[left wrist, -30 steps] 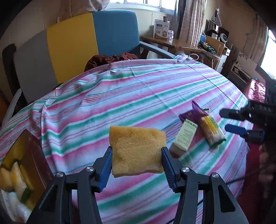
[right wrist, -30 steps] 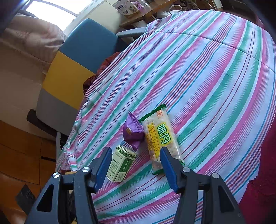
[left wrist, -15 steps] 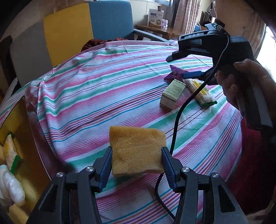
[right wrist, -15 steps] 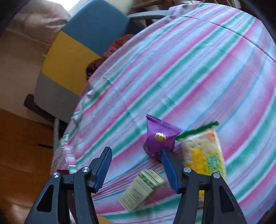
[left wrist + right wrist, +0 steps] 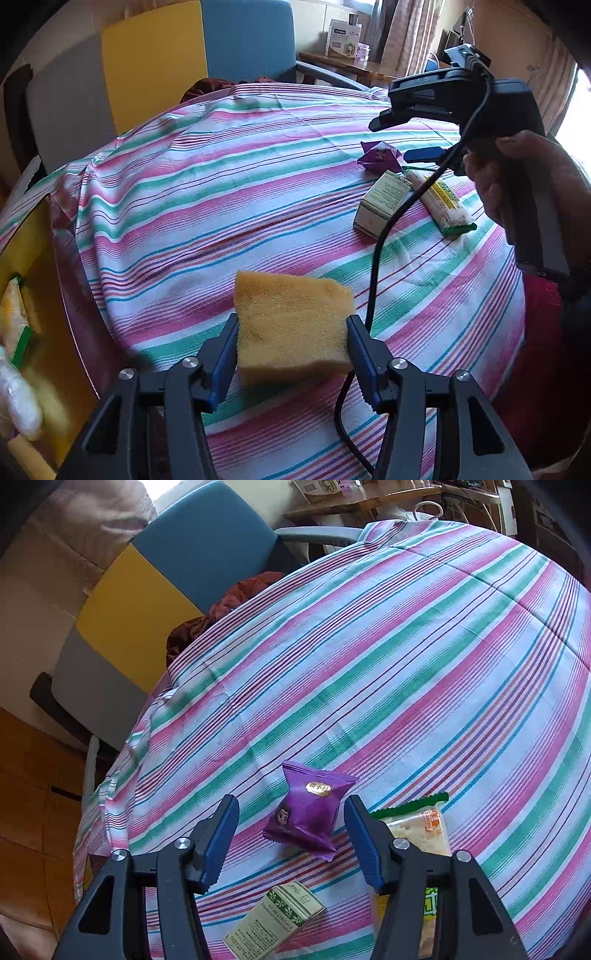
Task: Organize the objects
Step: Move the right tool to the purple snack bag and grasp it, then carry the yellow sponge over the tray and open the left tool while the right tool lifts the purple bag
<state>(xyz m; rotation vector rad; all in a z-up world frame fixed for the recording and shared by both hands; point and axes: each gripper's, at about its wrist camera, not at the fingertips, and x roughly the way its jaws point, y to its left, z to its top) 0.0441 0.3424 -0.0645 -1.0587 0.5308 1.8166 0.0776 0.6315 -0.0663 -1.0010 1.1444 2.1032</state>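
Striped cloth in pink, green and white covers the round table (image 5: 424,635), with a blue-and-yellow chair (image 5: 192,550) beyond its far edge.

The right gripper (image 5: 291,830) hangs over the cloth with its jaws parted and nothing between the pads. The purple snack packet (image 5: 310,812) lies on the cloth just ahead of it, framed in the gap between the two blue fingers (image 5: 221,830) but touching neither. Its sealed ends run from far-left to near-right, so its long axis sits at a slant to the line across the jaws. A cracker packet (image 5: 417,823) lies just to the right of the right-hand finger, and a small green-and-white box (image 5: 273,923) lies below the gripper, closer in.

The left gripper (image 5: 291,343) is closed on a yellow sponge (image 5: 291,325), both pads pressing its sides, held clear above the cloth. From it the three items lie well off ahead and to the right, and a yellow box (image 5: 26,258) with packets inside sits low to its left. The right hand (image 5: 517,177) is plainly the nearer to the purple packet; the likely next move is a straight descent and a close.
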